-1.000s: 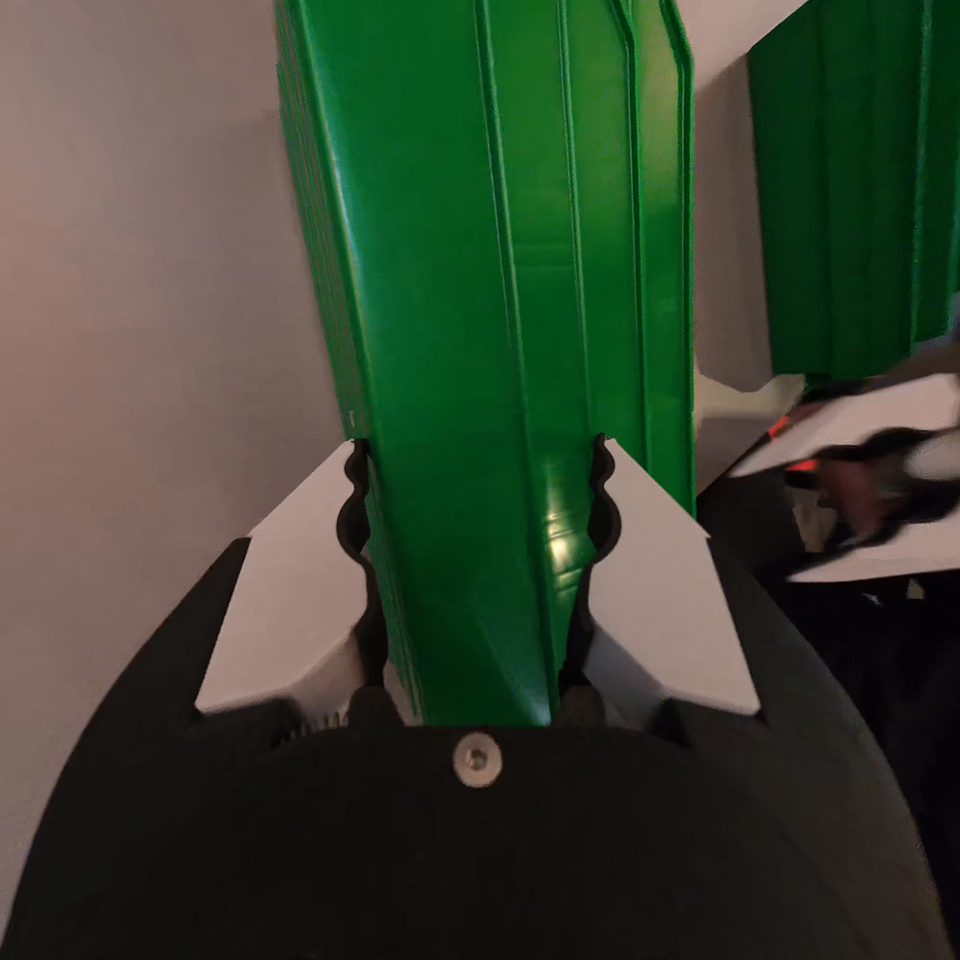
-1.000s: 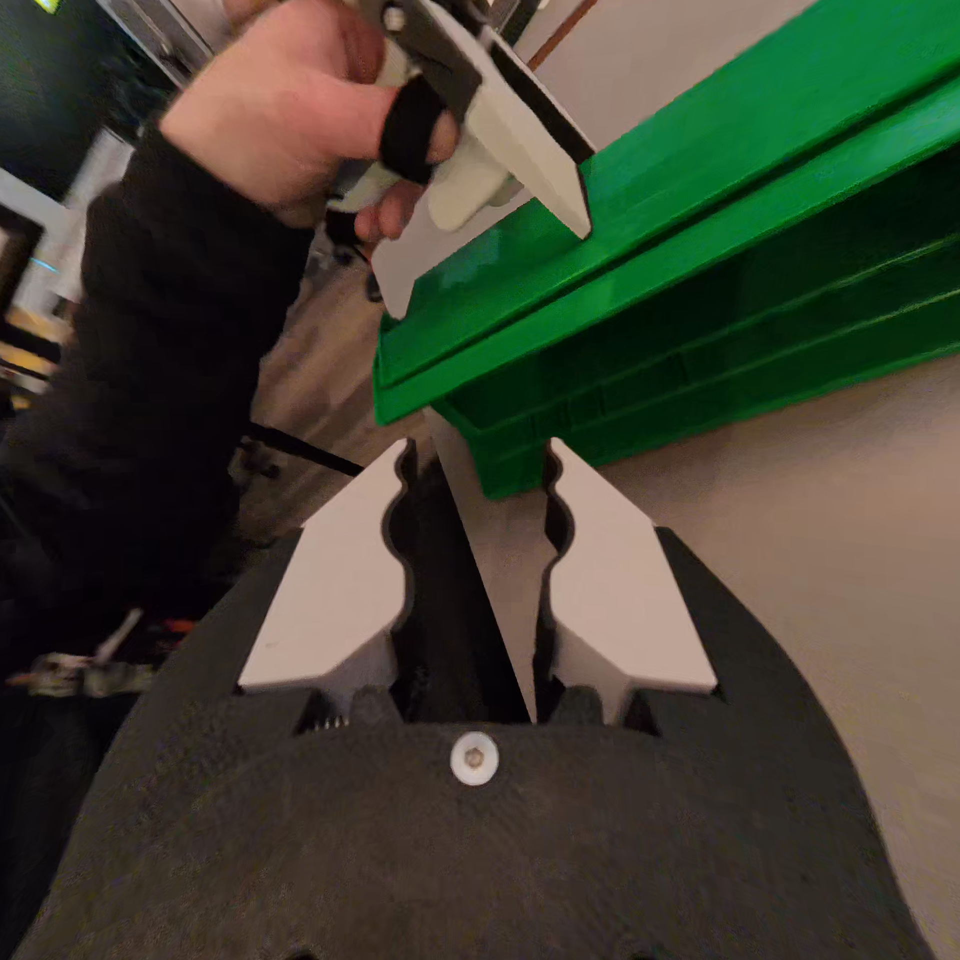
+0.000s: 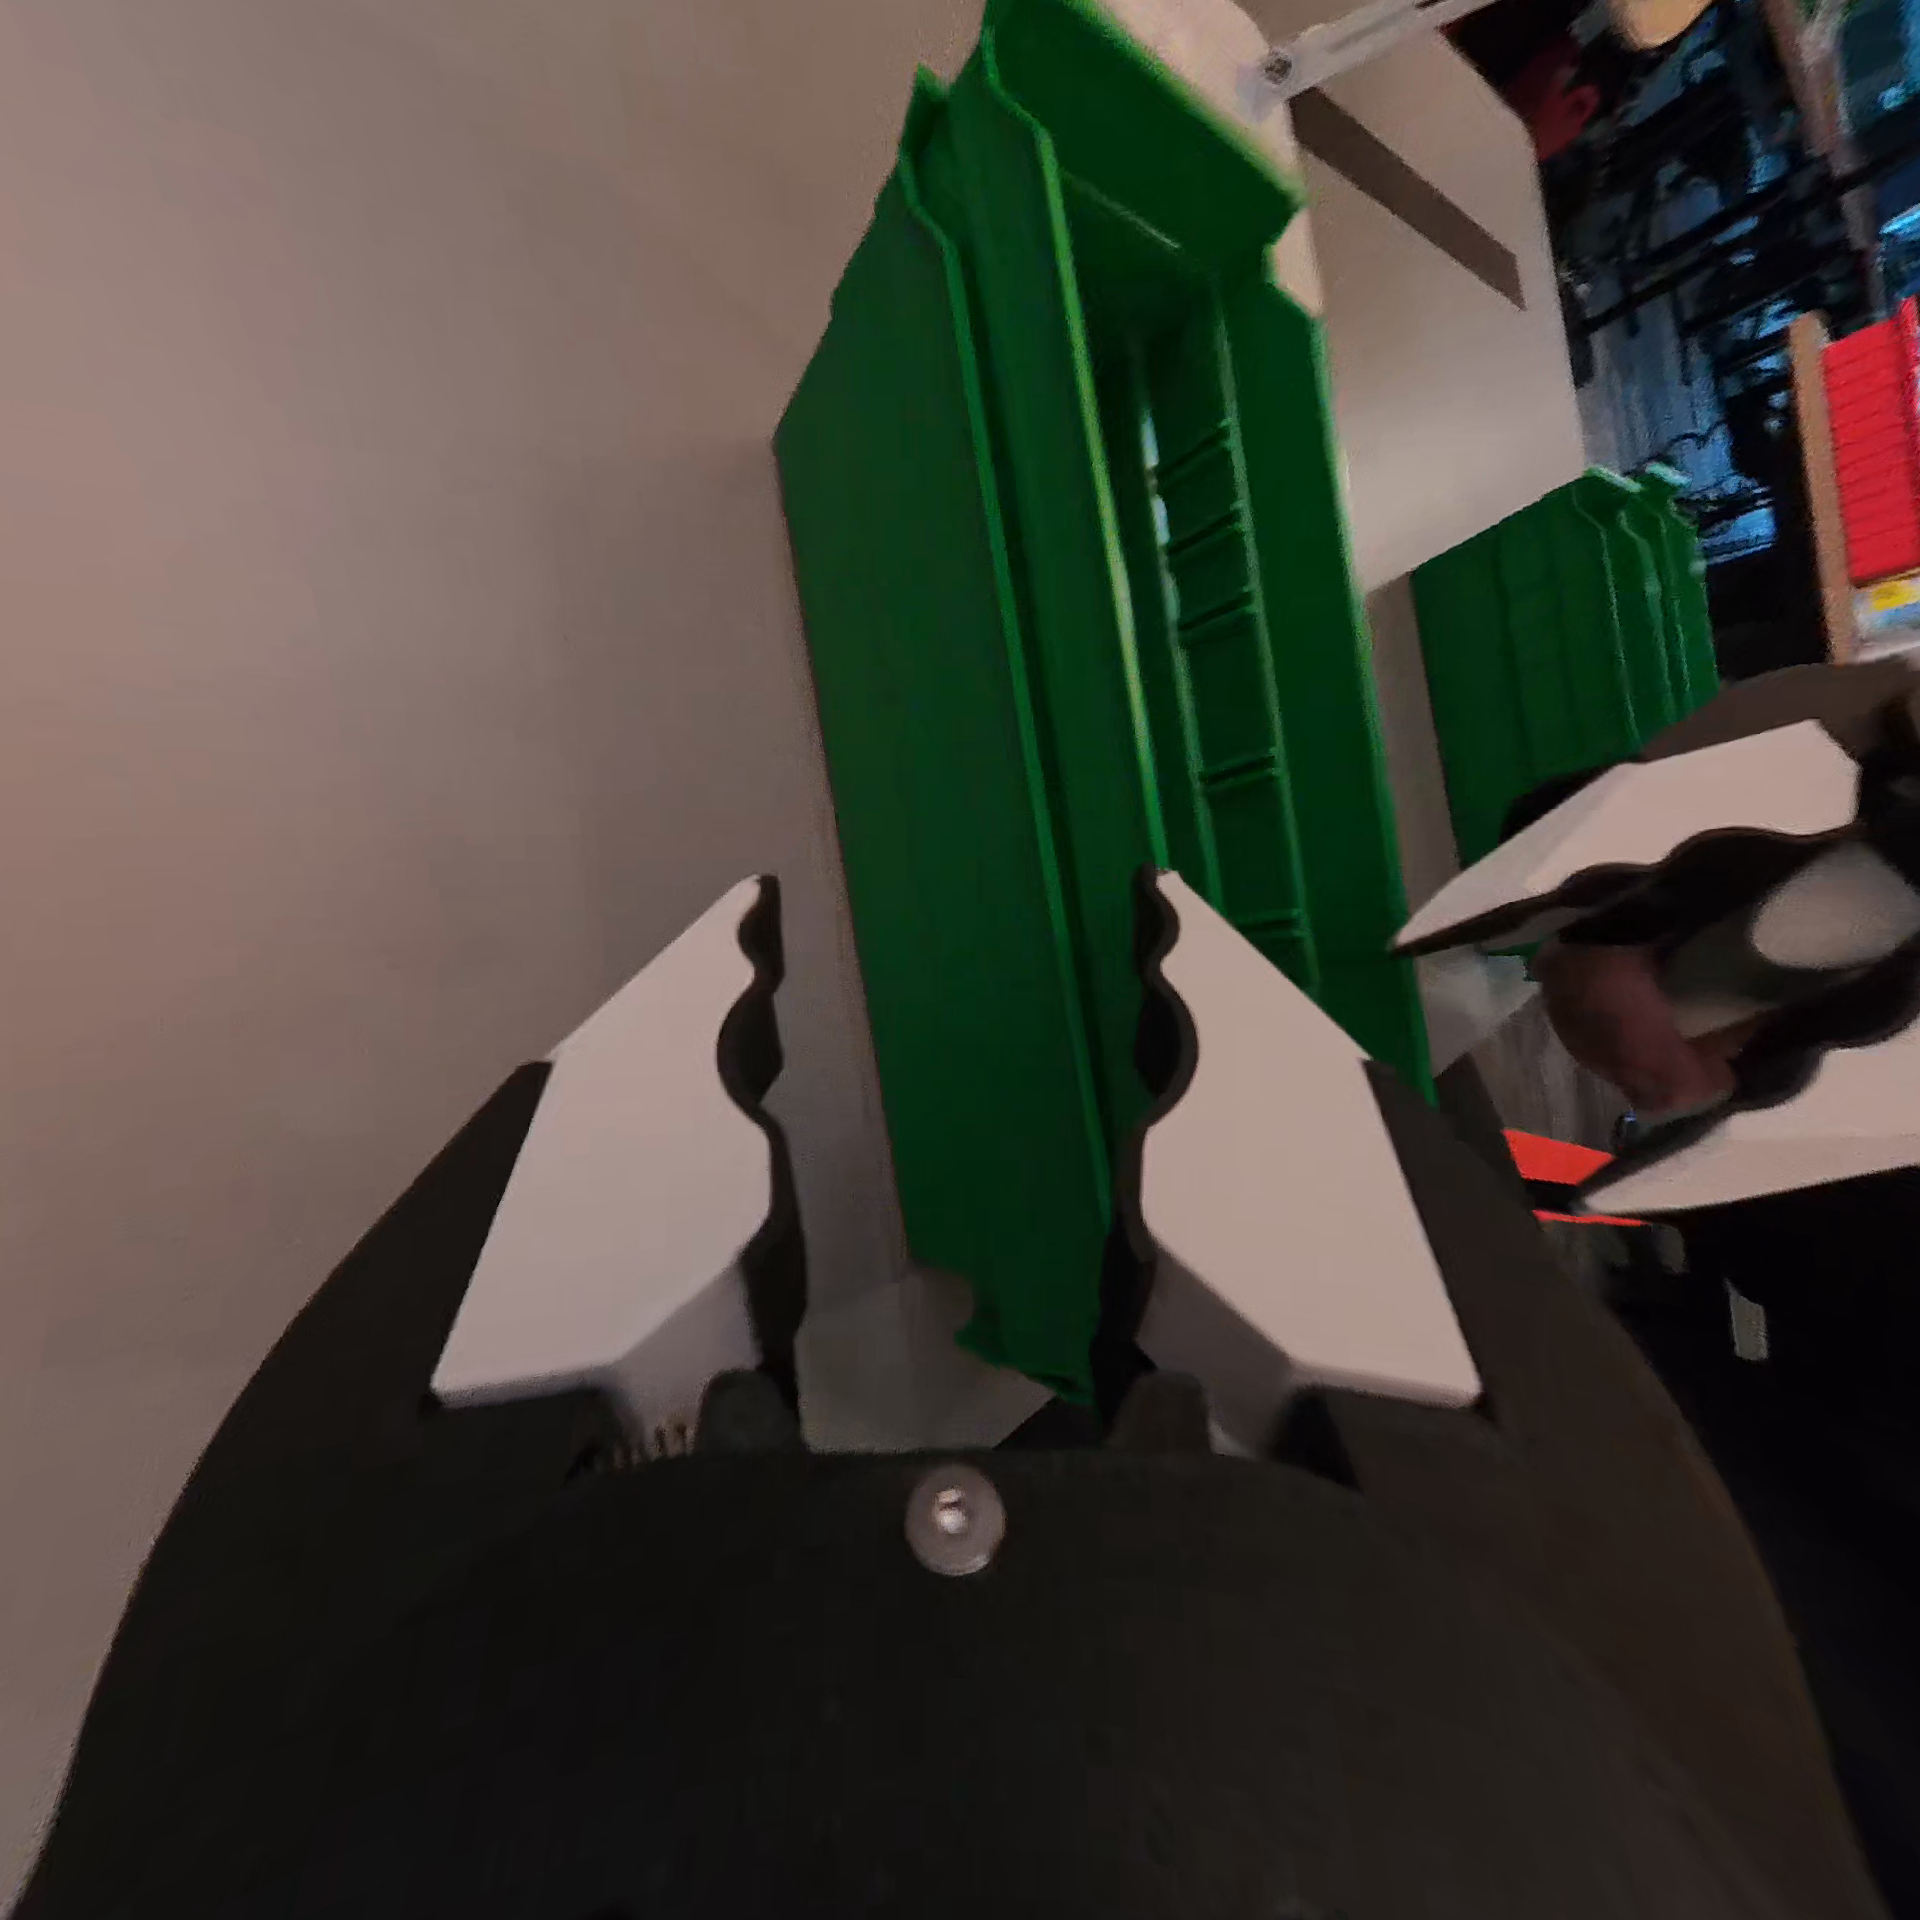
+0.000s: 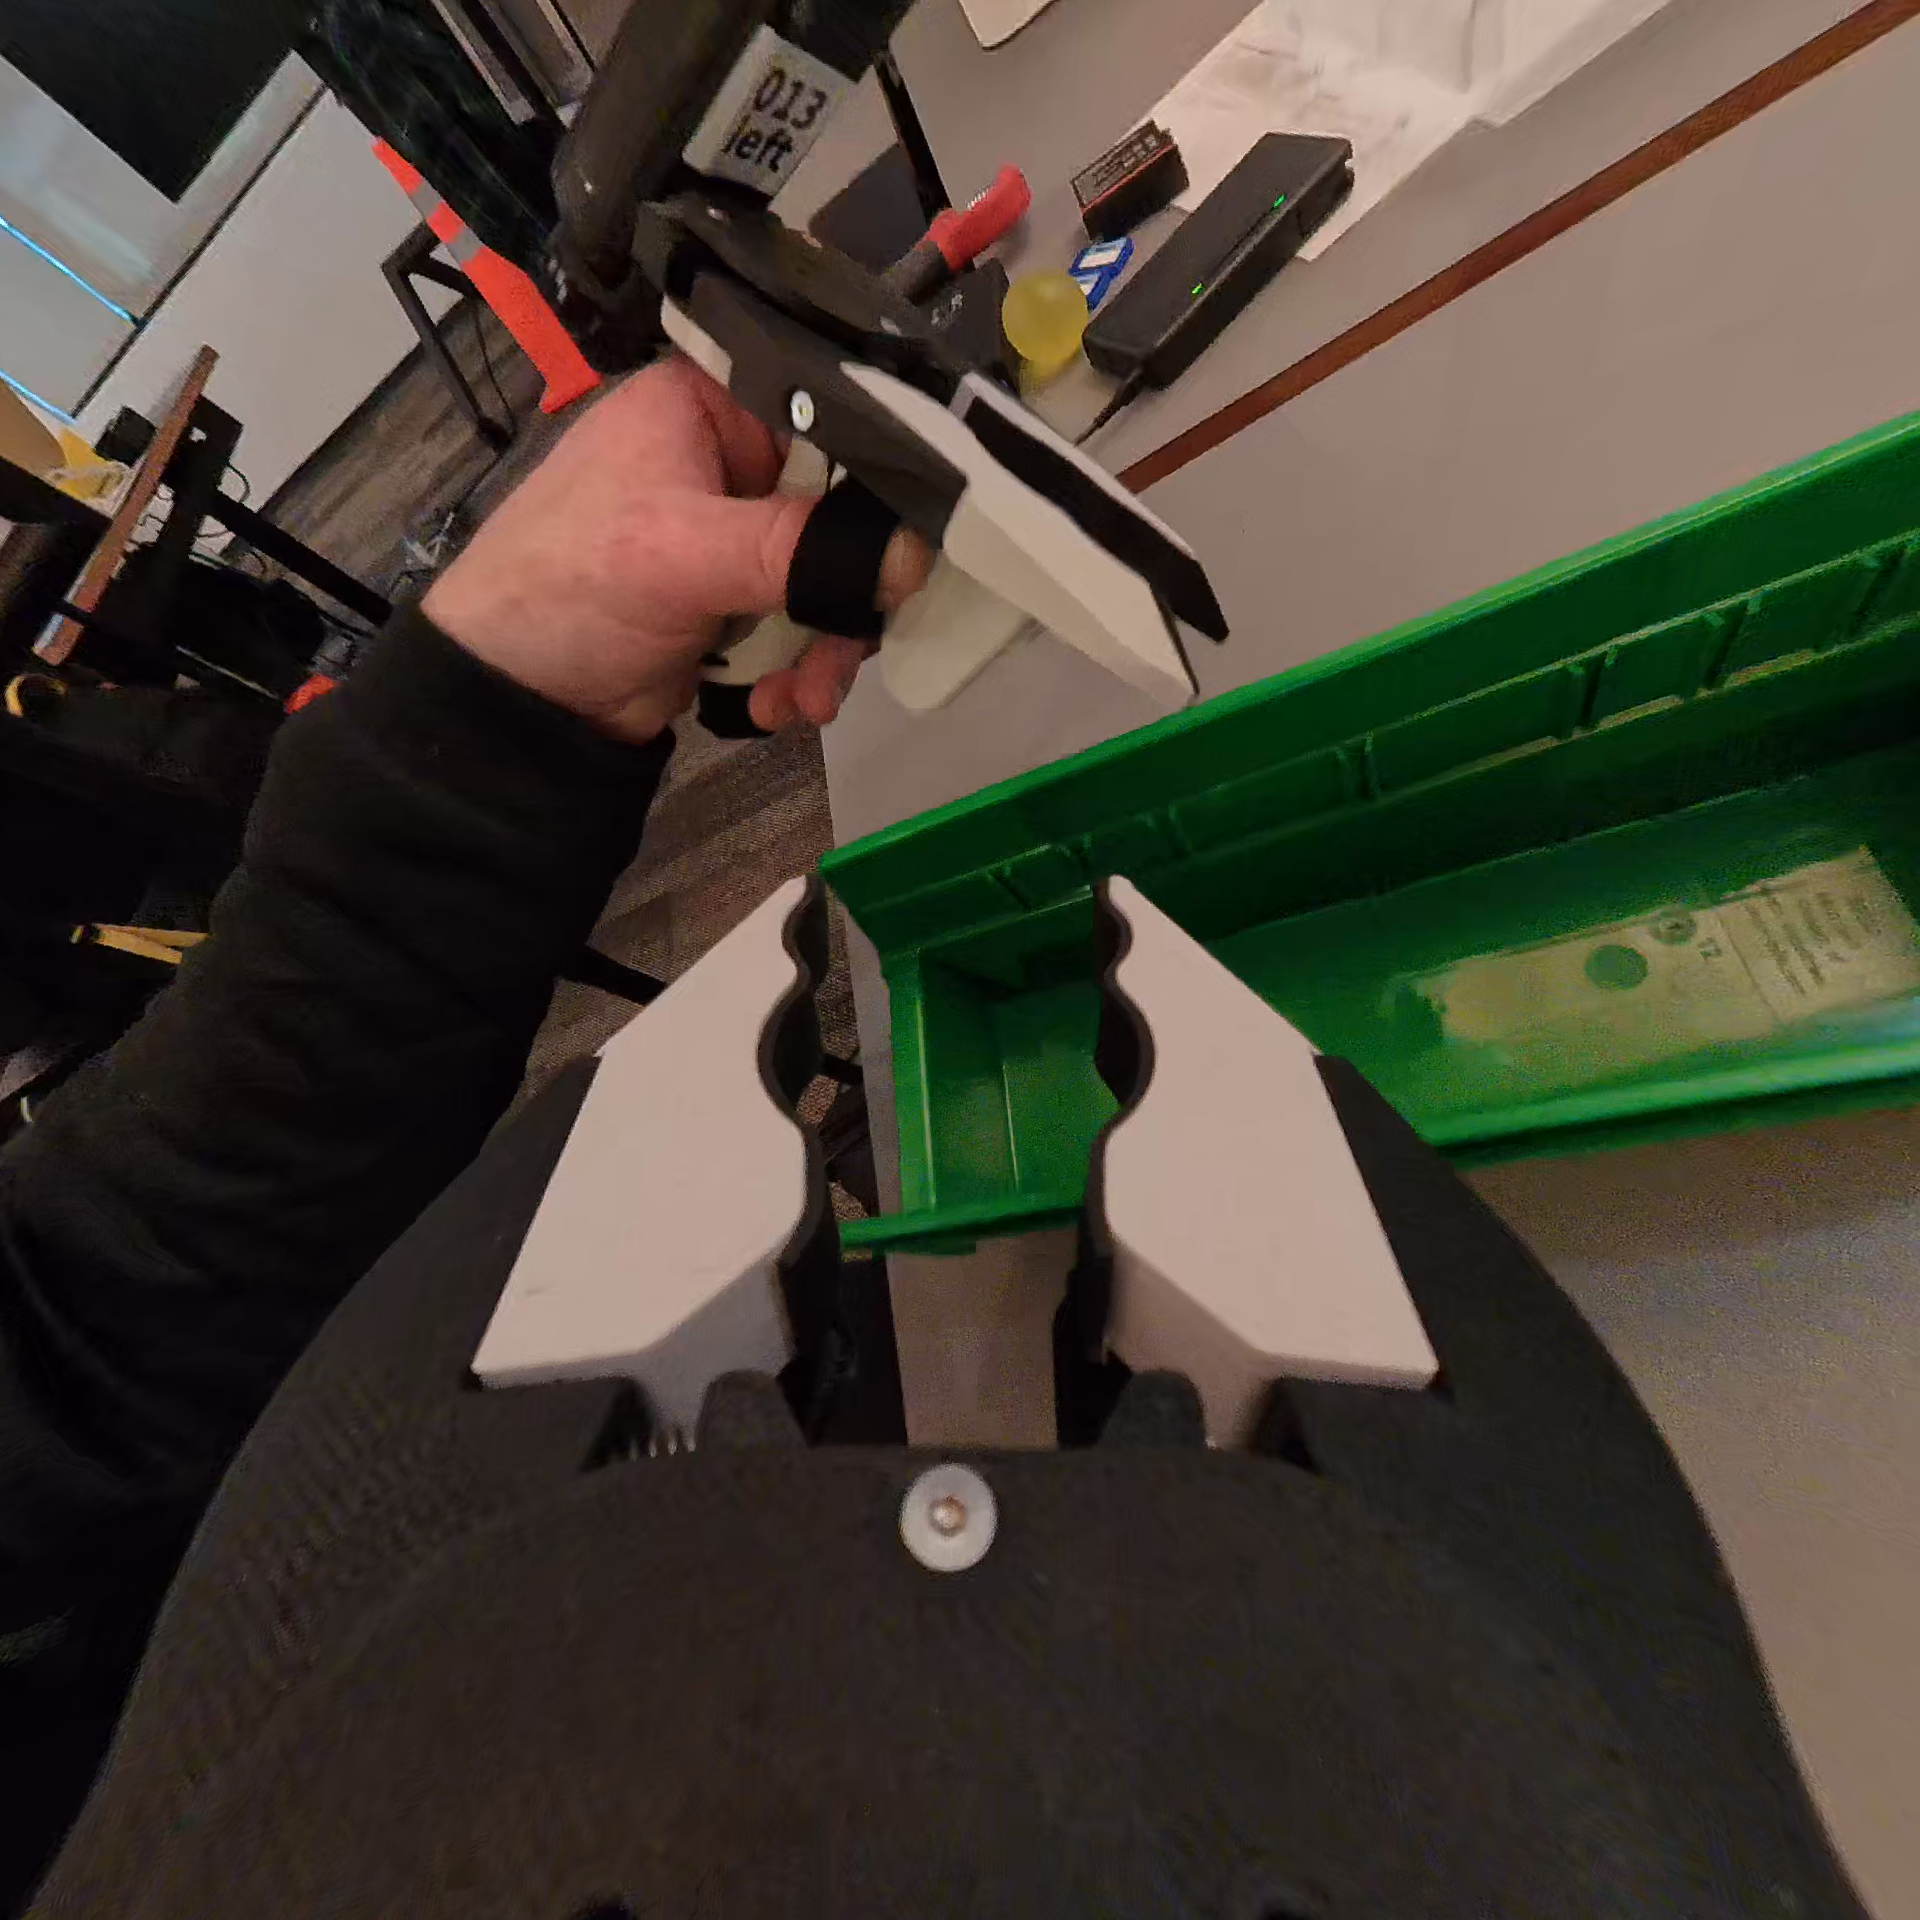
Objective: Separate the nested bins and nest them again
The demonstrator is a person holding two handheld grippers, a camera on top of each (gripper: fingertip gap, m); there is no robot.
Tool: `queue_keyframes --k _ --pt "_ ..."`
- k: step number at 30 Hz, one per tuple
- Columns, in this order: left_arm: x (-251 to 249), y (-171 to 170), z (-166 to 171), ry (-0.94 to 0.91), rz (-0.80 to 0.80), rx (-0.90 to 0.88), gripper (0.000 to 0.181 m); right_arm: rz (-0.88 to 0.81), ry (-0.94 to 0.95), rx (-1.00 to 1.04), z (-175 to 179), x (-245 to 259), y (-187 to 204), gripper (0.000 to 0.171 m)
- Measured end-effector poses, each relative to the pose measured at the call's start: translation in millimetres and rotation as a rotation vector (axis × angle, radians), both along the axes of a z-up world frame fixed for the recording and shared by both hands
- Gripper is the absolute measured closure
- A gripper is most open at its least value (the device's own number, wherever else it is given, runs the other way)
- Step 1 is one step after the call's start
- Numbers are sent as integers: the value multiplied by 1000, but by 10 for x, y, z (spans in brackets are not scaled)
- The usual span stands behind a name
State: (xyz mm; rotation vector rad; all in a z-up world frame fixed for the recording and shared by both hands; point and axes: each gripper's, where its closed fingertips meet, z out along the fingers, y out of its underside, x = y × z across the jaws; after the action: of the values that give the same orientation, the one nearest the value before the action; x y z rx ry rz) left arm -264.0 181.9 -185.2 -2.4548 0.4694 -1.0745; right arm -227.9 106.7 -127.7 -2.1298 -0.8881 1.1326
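Note:
A long green bin point(image 3: 966, 727) lies on the beige table point(image 3: 364, 623), running away from my left gripper point(image 3: 956, 883). That gripper is open. The bin's near end sits between its jaws, close to the right finger point(image 3: 1278, 1122) and apart from the left finger. A second green bin point(image 3: 1558, 665) stands farther right, behind my right gripper point(image 3: 1662, 987). In the right wrist view, a green bin point(image 4: 1558, 987) shows its open inside with a pale label. My right gripper point(image 4: 958, 883) is open, with the bin's end wall between its fingers. The left gripper point(image 4: 1039, 540) hovers above the far rim.
A person's hand and black sleeve point(image 4: 416, 831) hold the left gripper. Behind it on a grey table point(image 4: 1558, 364) lie a black charger point(image 4: 1216, 260), a yellow ball point(image 4: 1044, 312) and small boxes. The table's front edge runs under my right gripper. Red bins point(image 3: 1870, 457) fill shelves far right.
The left gripper held the green bin's end tight between its fingers; now the bin sits loose in the jaws. The right gripper has moved in onto a bin's end wall.

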Motion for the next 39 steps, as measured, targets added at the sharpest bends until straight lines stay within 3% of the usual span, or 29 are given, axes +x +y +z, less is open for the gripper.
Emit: queue_keyframes --k 5,9,11,13,16,20,21,24,39 --pt "52 -3 244 6 17 52 82 -21 15 45 66 323 -274 125" --pt "384 -93 477 74 -44 112 60 -39 4 52 15 668 -514 125" --pt "604 -165 418 182 -92 128 34 -56 2 56 -22 834 -608 126" --pt "775 -214 260 325 -129 132 23 -78 3 81 -44 984 -680 130" --pt "926 -227 10 500 -143 121 23 -100 -35 92 -159 1176 -759 130" --pt "826 -184 -220 676 -100 93 43 -121 -30 67 -279 1298 -820 130" --pt "821 -162 -189 671 -85 106 56 -123 -30 66 -306 1309 -827 130" --pt "824 -150 -172 652 -80 111 64 -112 -37 61 -375 1293 -859 131" --pt "735 -32 79 541 -50 179 73 -87 -87 22 -656 1222 -845 131"
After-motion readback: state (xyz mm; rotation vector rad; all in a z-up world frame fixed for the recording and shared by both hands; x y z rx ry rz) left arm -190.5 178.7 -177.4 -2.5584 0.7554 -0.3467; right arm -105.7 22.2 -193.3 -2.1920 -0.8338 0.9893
